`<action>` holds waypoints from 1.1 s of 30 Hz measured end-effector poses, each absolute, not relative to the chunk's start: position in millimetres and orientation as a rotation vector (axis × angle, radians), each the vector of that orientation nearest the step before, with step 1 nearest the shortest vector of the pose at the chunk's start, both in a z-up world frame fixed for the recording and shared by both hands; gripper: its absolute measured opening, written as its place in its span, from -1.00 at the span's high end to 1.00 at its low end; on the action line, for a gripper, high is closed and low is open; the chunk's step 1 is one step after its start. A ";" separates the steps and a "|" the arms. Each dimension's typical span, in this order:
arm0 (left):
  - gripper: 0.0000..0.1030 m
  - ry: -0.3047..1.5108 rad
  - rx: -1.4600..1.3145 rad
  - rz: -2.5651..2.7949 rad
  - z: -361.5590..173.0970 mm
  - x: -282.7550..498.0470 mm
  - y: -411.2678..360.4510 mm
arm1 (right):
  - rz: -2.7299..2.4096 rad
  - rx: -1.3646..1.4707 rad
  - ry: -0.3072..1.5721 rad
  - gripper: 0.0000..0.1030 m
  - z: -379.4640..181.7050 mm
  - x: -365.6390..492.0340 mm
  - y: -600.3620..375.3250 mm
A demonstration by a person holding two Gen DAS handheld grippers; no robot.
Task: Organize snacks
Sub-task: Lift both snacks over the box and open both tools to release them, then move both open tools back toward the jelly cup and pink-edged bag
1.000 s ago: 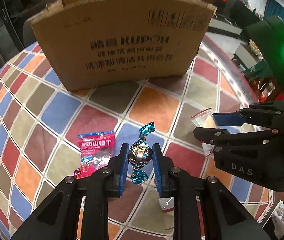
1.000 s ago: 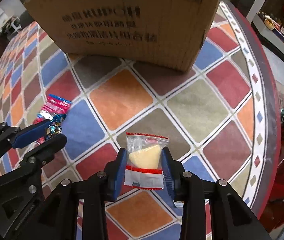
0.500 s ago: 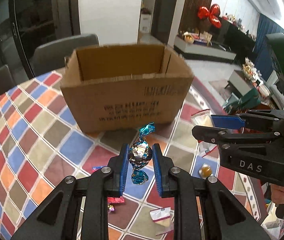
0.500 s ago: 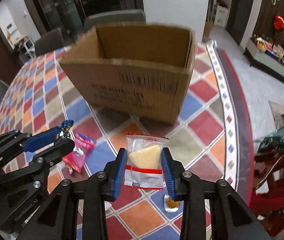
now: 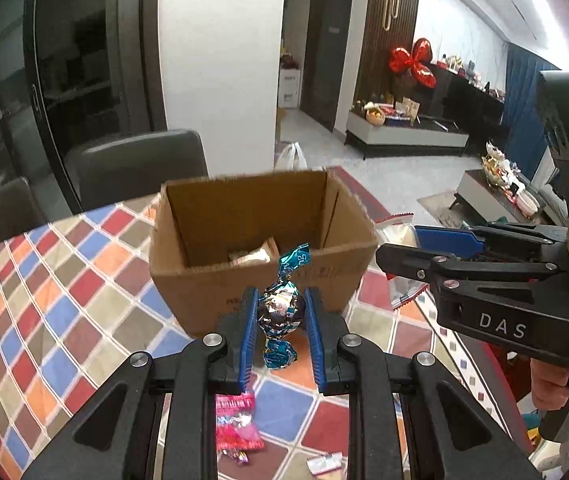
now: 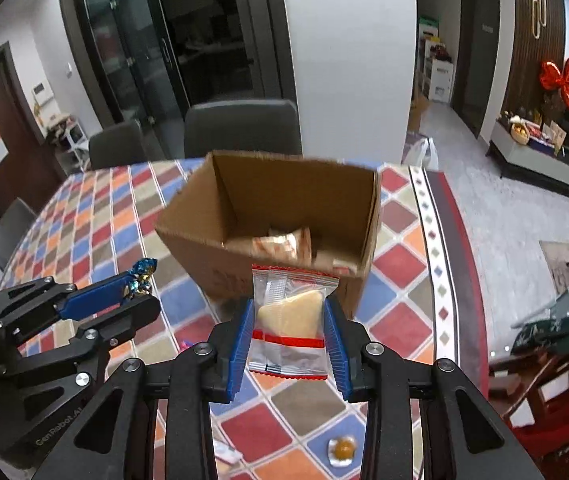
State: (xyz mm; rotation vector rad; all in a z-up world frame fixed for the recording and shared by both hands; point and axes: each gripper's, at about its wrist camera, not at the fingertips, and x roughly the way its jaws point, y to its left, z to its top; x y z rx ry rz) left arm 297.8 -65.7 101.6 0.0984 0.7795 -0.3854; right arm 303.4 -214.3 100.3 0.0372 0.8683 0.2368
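Observation:
My left gripper [image 5: 280, 316] is shut on a foil-wrapped candy [image 5: 281, 312] with teal twisted ends, held in the air in front of the open cardboard box [image 5: 204, 276]. My right gripper [image 6: 288, 320] is shut on a clear packet with a red stripe and a pale wedge-shaped snack [image 6: 290, 316], also raised before the box [image 6: 188, 240]. Several wrapped snacks lie inside the box [image 6: 284, 244]. Seen from the right wrist view, the left gripper [image 6: 140, 292] with its candy [image 6: 140, 276] hangs at the left; the right gripper [image 5: 404, 248] shows at the right of the left wrist view.
The box stands on a table with a chequered cloth [image 5: 44, 300]. Loose on the cloth lie a pink packet [image 5: 236, 424], a small white packet [image 5: 324, 462] and a round orange sweet [image 6: 342, 448]. Grey chairs [image 6: 240, 128] stand behind the table.
Both grippers have risen with their snacks and tilted upward, so the box's open top and its contents now show; the table and loose packets sit lower in view.

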 end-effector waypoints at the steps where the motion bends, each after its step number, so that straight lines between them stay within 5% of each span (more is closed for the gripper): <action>1: 0.54 0.769 0.102 -0.384 103.5 299.6 -65.8 | 0.241 0.037 0.853 0.30 103.9 304.6 -214.5; 22: 0.54 0.715 0.078 -0.342 113.4 391.0 -69.9 | 0.293 0.077 0.720 0.29 119.9 371.0 -215.7; 25: 0.03 0.723 0.071 -0.295 111.2 401.7 -67.2 | 0.261 0.064 0.726 0.12 118.1 379.6 -217.2; 33: -0.02 0.721 0.099 -0.262 102.6 372.1 -66.0 | 0.214 0.071 0.754 -0.01 108.7 370.7 -226.1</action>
